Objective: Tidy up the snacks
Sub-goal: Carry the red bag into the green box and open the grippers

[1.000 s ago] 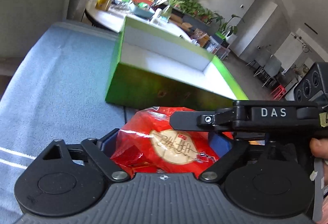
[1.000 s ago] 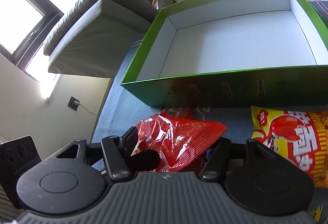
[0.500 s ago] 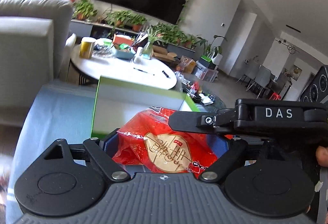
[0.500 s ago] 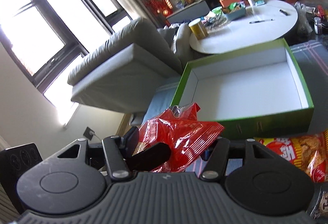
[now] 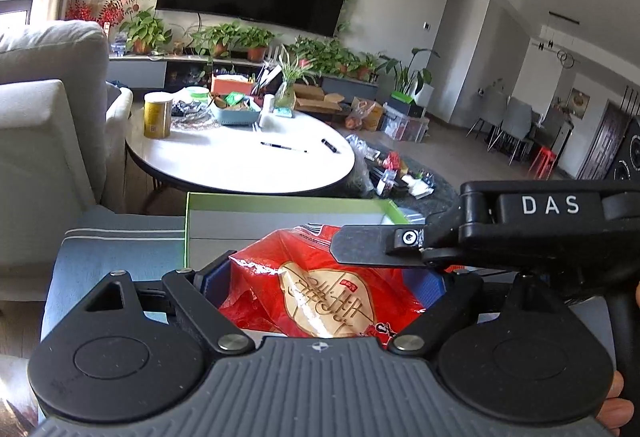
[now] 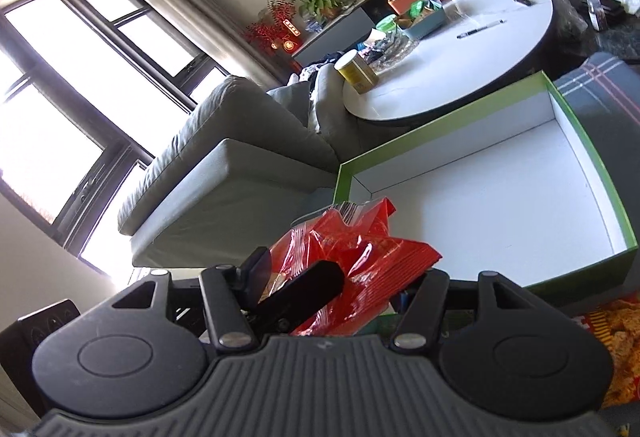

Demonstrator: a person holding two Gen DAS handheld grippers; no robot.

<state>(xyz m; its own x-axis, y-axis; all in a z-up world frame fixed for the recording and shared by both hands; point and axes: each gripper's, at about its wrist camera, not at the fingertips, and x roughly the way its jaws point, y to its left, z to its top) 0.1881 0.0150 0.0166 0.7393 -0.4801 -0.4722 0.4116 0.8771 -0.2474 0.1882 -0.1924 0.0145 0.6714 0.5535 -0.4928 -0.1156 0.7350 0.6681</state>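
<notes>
A red snack bag (image 5: pixel 320 297) with a round gold label hangs off the surface between the blue pads of my left gripper (image 5: pixel 326 275), which stands wide and is shut on its sides. My right gripper comes in from the right, one finger (image 5: pixel 360 245) lying across the bag's top. In the right wrist view the same bag (image 6: pixel 360 253) is crumpled between the fingers of my right gripper (image 6: pixel 332 277), and a left-gripper finger (image 6: pixel 304 289) crosses it. Beyond lies the green box (image 6: pixel 592 165), white inside and empty; only its far rim (image 5: pixel 280 203) shows in the left view.
A yellow-red snack bag (image 6: pixel 616 341) lies on the blue-grey cloth (image 5: pixel 120 249) in front of the box. Behind the box stands a round white table (image 5: pixel 240 161) with a yellow canister (image 5: pixel 157 115) and pens. A grey sofa (image 6: pixel 240 177) is to the left.
Both grippers have risen with the red bag held between them. The green box has sunk lower in both views and the room beyond has come into sight.
</notes>
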